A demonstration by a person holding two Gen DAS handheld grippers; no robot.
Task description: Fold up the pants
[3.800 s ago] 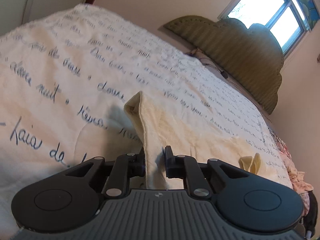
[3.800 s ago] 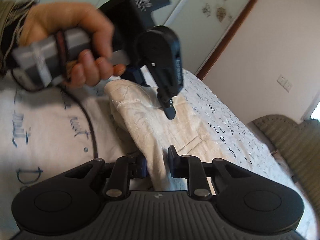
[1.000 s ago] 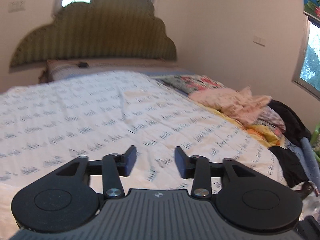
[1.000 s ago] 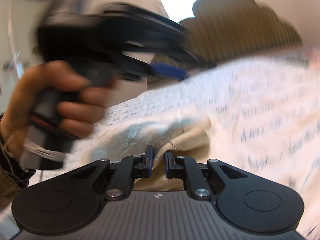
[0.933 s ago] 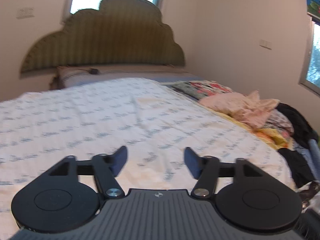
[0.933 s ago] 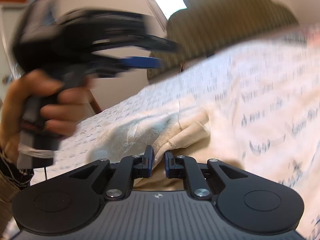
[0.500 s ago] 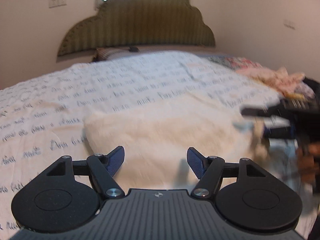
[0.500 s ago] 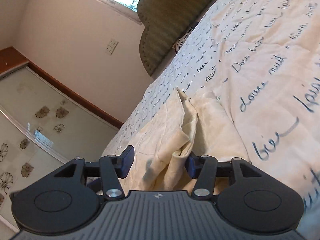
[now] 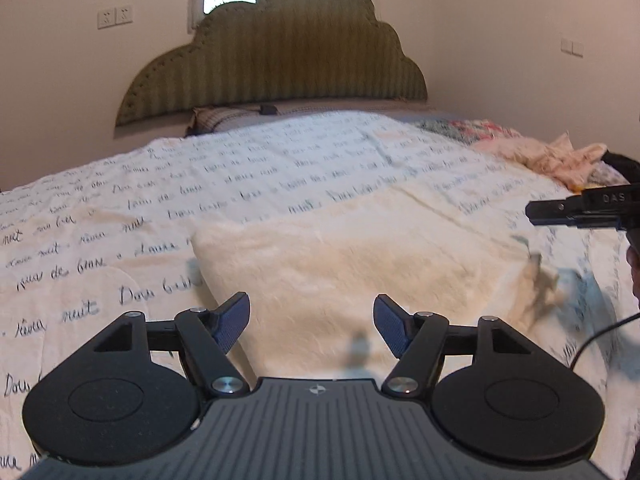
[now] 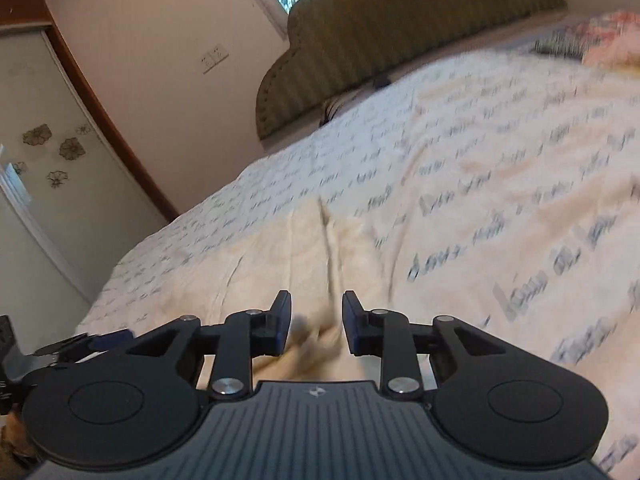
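Note:
The cream pants (image 9: 352,264) lie folded into a broad pad on the white bedspread (image 9: 120,216) printed with blue script. My left gripper (image 9: 311,316) hovers open just over the pad's near edge, nothing between its fingers. In the left wrist view the right gripper (image 9: 576,210) reaches in from the right edge, past the pad's right end. In the right wrist view the pants (image 10: 280,264) show a raised fold ridge that runs down between the jaws of my right gripper (image 10: 316,312). Those jaws are closing, still with a gap, and the pads do not press the cloth. The left gripper (image 10: 80,344) shows at lower left.
A green scalloped headboard (image 9: 280,60) and a pillow (image 9: 224,118) stand at the far end of the bed. A heap of pink and dark clothes (image 9: 560,156) lies along the bed's right side. A cable (image 9: 600,336) hangs at right. A sliding door (image 10: 48,168) stands beside the bed.
The left gripper swung from facing the headboard down to the folded pants, and its jaws widened. The right gripper let go of the pants' edge, opened wide, then narrowed again as its view swung.

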